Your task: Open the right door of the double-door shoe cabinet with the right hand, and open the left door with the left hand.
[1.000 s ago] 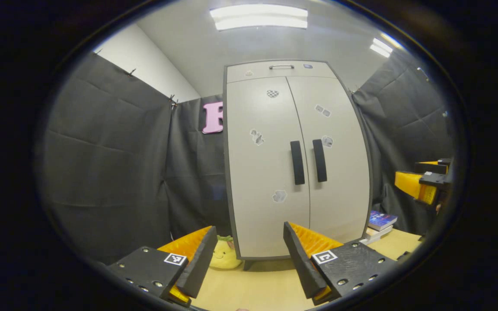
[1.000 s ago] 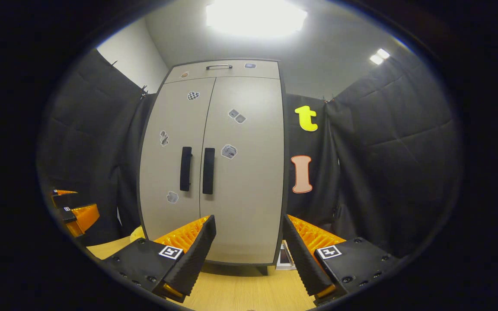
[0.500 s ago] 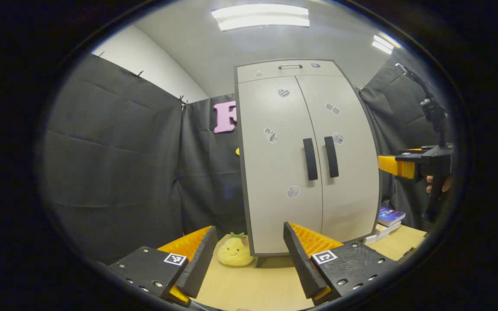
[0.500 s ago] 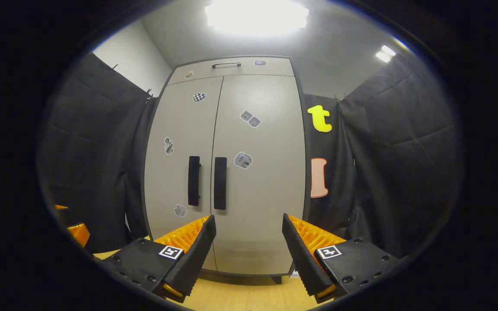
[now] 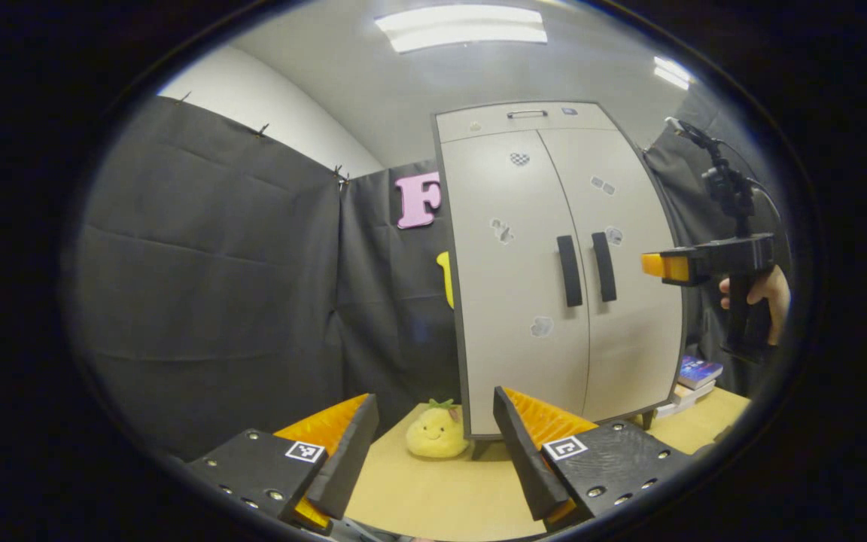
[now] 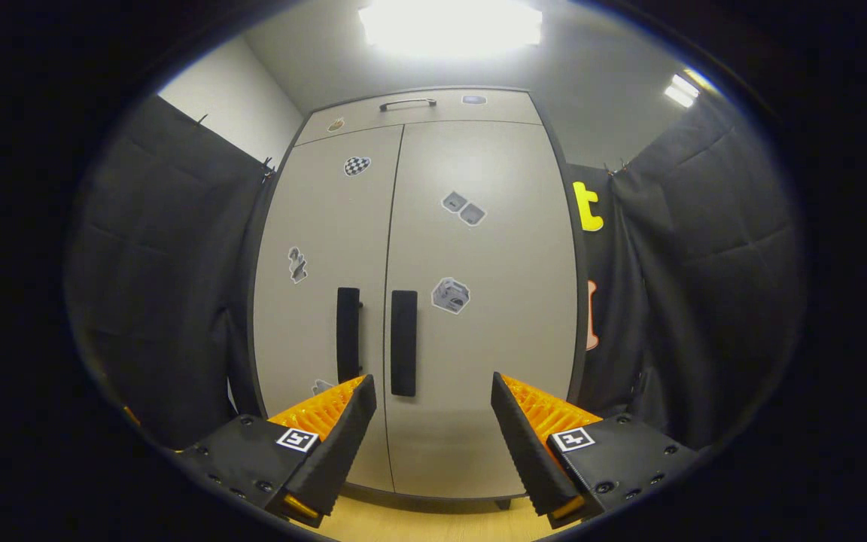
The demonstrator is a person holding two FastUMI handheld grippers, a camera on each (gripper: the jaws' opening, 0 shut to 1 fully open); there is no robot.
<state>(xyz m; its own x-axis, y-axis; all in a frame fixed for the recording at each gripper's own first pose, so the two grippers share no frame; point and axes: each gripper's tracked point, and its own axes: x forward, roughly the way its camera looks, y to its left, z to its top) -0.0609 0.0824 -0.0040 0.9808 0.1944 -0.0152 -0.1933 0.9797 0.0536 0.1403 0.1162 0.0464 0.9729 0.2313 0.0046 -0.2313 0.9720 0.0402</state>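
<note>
The pale grey shoe cabinet (image 5: 554, 301) (image 6: 418, 263) stands on the wooden tabletop with both doors shut. Two dark vertical handles meet at the middle seam: the left door's handle (image 5: 569, 271) (image 6: 348, 334) and the right door's handle (image 5: 603, 266) (image 6: 403, 342). My right gripper (image 6: 433, 429) is open and empty, in front of the right door, with that handle just left of its gap. In the left gripper view, the right gripper (image 5: 663, 266) is held level by a hand (image 5: 768, 290) near the cabinet's right edge. My left gripper (image 5: 433, 444) is open and empty, well back from the cabinet.
A yellow plush toy (image 5: 437, 433) lies on the tabletop (image 5: 433, 489) at the cabinet's left foot. A few books (image 5: 693, 376) are stacked at its right foot. A drawer with a metal pull (image 6: 407, 104) tops the cabinet. Black cloth walls close in on both sides.
The right gripper has moved forward and up toward the right door, so the cabinet looms larger. The left gripper's view has swung left, shifting the cabinet rightward and baring the plush toy.
</note>
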